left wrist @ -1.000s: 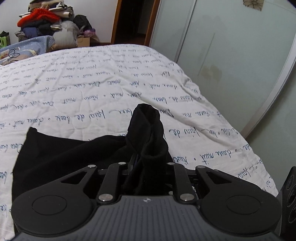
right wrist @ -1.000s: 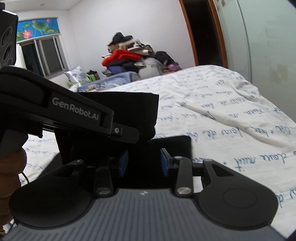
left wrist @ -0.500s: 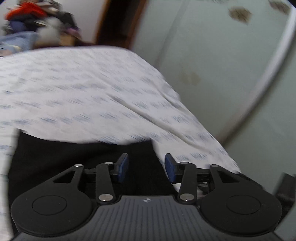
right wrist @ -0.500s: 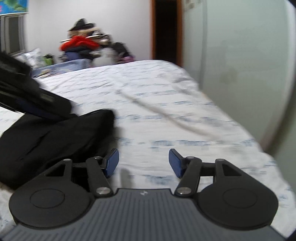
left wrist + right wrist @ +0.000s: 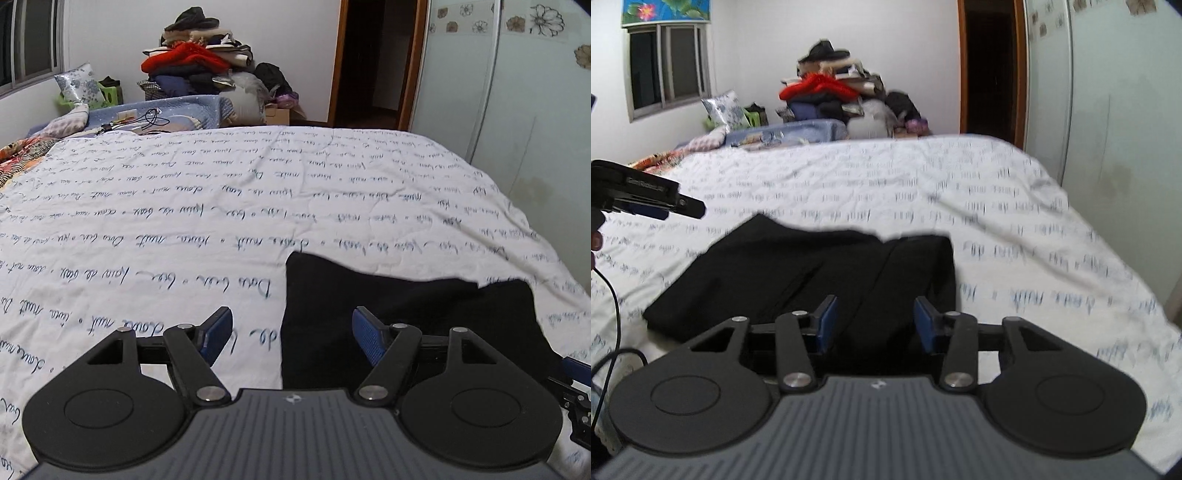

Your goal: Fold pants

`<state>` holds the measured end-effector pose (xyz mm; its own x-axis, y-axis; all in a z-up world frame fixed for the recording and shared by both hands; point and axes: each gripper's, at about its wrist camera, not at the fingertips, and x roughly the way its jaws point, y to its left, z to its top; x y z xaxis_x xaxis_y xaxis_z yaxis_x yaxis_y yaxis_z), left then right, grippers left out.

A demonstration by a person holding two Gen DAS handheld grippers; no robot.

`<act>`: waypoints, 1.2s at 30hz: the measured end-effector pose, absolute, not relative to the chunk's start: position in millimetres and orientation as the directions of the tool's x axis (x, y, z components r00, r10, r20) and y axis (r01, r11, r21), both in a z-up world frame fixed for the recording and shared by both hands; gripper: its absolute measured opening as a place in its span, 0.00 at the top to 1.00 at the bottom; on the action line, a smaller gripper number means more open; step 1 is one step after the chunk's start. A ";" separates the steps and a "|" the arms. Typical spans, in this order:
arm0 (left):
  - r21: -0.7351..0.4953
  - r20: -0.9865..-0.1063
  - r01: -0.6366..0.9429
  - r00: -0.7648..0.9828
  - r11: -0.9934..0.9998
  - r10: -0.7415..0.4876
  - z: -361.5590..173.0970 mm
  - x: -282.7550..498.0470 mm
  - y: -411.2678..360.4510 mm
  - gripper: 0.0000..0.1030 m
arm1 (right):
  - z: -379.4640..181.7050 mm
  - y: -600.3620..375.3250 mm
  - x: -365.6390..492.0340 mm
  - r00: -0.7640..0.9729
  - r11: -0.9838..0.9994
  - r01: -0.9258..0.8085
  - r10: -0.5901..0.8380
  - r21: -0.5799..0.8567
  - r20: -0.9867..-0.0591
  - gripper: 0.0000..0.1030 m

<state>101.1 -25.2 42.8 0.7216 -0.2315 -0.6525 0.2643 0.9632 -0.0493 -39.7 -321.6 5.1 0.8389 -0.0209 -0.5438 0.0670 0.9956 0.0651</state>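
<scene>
**Both claws are letting go of the folded black pants on the bed**

The left claw has just been opening wide, holding nothing, over the left edge of the pants; the right claw is half open, narrowing, its pads gripping nothing above the cloth. The person is best pressing stray edges flat on the bed.

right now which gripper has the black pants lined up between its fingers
The right gripper: both its fingers frame the folded black pants. The left gripper straddles the pants' edge, one finger over bare bedspread.
</scene>
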 end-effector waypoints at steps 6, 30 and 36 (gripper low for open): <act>-0.050 -0.668 0.268 0.707 0.962 -0.232 31.6 91.0 -25.6 0.31 | -13.3 -331.5 -43.4 0.822 0.981 0.108 0.003 0.161 -0.570 0.73; 0.078 -0.668 0.245 0.732 0.966 -0.132 26.9 89.0 -49.7 0.31 | 5.0 -349.0 -49.3 0.856 0.979 0.203 -0.160 0.035 -0.492 0.88; 0.080 -0.654 0.323 0.731 0.943 -0.195 34.9 124.9 -88.8 0.26 | 14.6 -333.2 23.6 0.848 1.000 -0.026 0.017 -0.010 -0.530 0.89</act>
